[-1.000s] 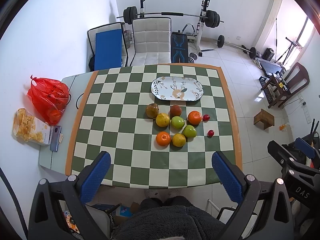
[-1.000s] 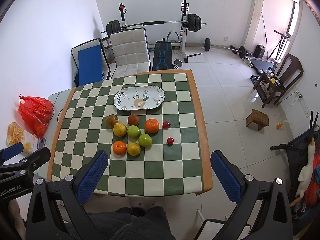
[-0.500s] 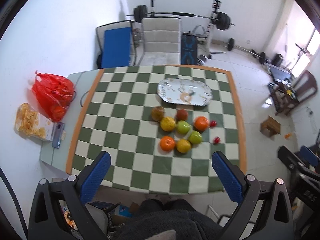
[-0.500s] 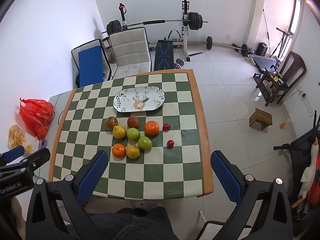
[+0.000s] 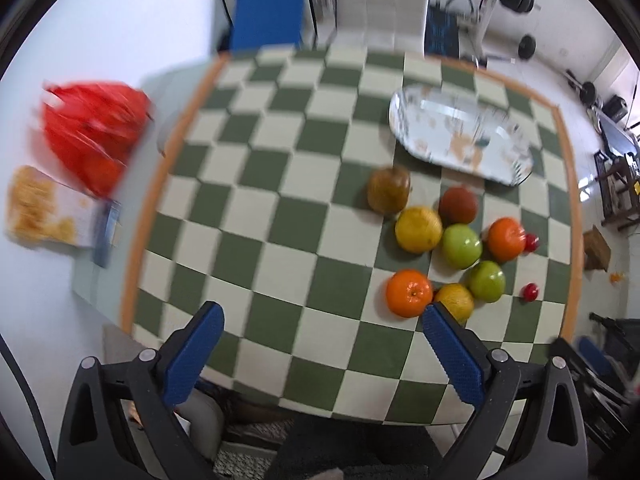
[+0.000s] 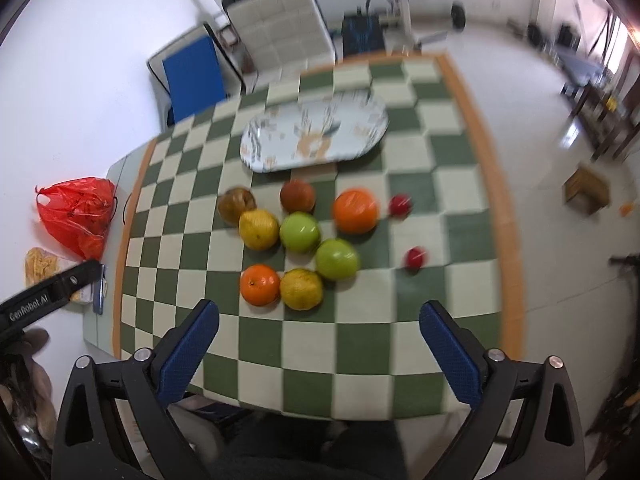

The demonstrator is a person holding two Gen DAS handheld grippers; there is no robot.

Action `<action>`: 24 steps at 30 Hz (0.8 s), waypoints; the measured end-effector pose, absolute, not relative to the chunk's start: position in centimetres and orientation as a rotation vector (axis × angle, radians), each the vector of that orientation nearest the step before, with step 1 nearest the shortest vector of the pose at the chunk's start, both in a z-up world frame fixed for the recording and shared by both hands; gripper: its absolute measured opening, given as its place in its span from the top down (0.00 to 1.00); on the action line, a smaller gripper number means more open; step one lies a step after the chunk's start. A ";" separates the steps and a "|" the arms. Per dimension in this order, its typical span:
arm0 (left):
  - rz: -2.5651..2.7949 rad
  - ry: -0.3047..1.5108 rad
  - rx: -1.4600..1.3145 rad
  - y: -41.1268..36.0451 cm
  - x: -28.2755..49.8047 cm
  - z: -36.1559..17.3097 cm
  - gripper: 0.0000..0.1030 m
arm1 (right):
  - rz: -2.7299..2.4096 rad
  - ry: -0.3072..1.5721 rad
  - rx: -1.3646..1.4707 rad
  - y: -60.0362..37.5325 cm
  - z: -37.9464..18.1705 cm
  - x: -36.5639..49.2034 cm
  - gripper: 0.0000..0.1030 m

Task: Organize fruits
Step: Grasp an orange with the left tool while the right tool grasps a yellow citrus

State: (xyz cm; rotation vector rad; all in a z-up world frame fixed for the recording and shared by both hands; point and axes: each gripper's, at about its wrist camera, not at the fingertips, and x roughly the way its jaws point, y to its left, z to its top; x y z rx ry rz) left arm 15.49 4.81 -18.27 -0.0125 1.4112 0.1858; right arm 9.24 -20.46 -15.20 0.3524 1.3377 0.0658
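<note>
Hovering wide open and empty, both tongs, left (image 5: pixel 322 356) and right (image 6: pixel 320 354), face the orange (image 6: pixel 260 284), nearest the right.

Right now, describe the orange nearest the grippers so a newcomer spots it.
Start at the checkered table, then the fruit cluster below the oval plate. The orange sits at the cluster's near-left corner, touching a yellow citrus; the other orange lies farther back.
</note>
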 end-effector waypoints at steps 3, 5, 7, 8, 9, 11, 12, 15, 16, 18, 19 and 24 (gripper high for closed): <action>0.165 1.517 -0.039 5.1 16.9 -22.7 0.05 | 0.047 1.442 0.434 -19.6 -22.5 11.6 0.24; 0.154 1.575 -0.048 5.3 17.8 -25.3 0.08 | 0.025 1.506 0.516 -19.5 -26.9 12.6 0.29; 0.120 1.637 -0.072 5.4 18.5 -27.7 0.08 | 0.000 1.562 0.599 -19.1 -30.7 13.3 0.29; 0.110 1.655 -0.076 5.4 18.8 -28.3 0.08 | -0.010 1.581 0.649 -18.8 -32.4 13.5 0.29; 0.092 1.682 -0.076 5.3 19.0 -29.2 0.08 | -0.013 1.602 0.692 -18.6 -33.6 13.6 0.29; 0.063 1.710 -0.083 4.9 19.5 -30.1 0.08 | -0.005 1.632 0.772 -17.8 -36.0 13.9 0.30; 0.040 1.727 -0.086 4.5 19.6 -30.6 0.08 | -0.023 1.646 0.777 -17.3 -37.1 13.9 0.35; -0.014 1.737 -0.084 3.4 20.3 -31.2 0.08 | -0.030 1.641 0.785 -17.0 -38.1 13.5 0.40; -0.036 1.733 -0.076 2.8 20.5 -31.4 0.08 | -0.048 1.654 0.750 -16.9 -37.8 13.0 0.40; -0.087 1.734 -0.024 1.1 20.6 -31.8 0.08 | -0.056 1.657 0.688 -17.2 -36.9 11.9 0.40; -0.116 1.735 0.018 0.1 20.5 -32.2 0.08 | -0.069 1.666 0.641 -17.5 -36.6 11.3 0.40; -0.241 1.728 0.278 -5.1 18.9 -34.6 0.08 | -0.130 1.676 0.545 -19.0 -36.9 9.2 0.40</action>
